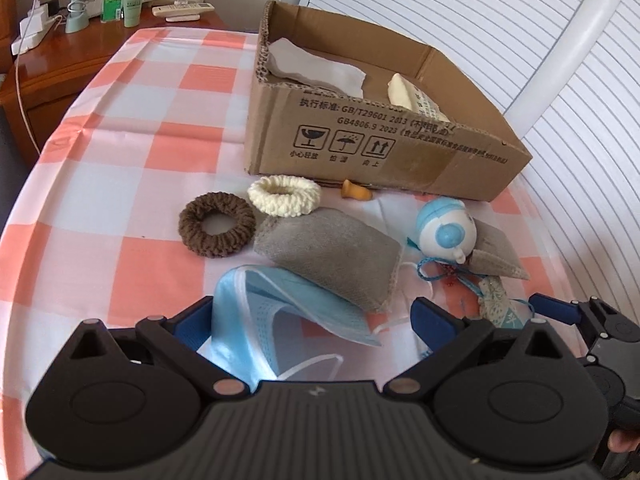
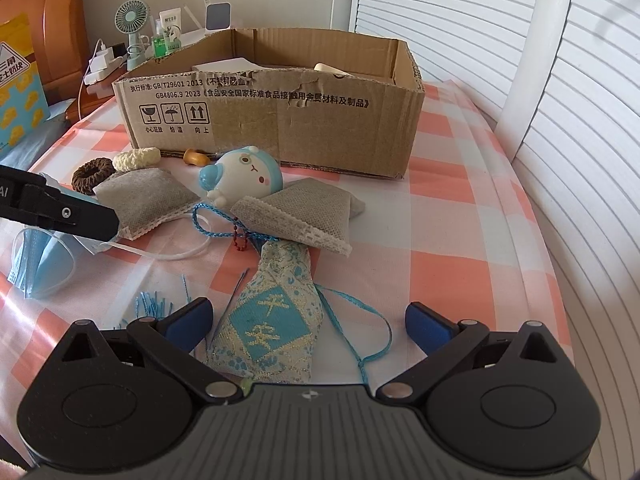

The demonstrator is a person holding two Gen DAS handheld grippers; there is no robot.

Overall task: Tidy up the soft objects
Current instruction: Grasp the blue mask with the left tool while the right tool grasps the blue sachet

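Left view: your left gripper (image 1: 312, 316) is spread wide around the blue mask (image 1: 280, 312) at 6 o'clock; squeeze its middle.
Right view: your right gripper (image 2: 308, 320) is spread wide around the blue pouch (image 2: 272, 320); the box (image 2: 280, 132) waits at 12 o'clock.

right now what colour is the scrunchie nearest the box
Cream scrunchie, beside the cardboard box; left wrist view.

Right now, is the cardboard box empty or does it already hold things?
Not empty: the cardboard box holds a grey cloth and a cream object.

Left hand-held gripper (image 1: 312, 320) and right hand-held gripper (image 2: 308, 322) both gape wide, low, side by side.
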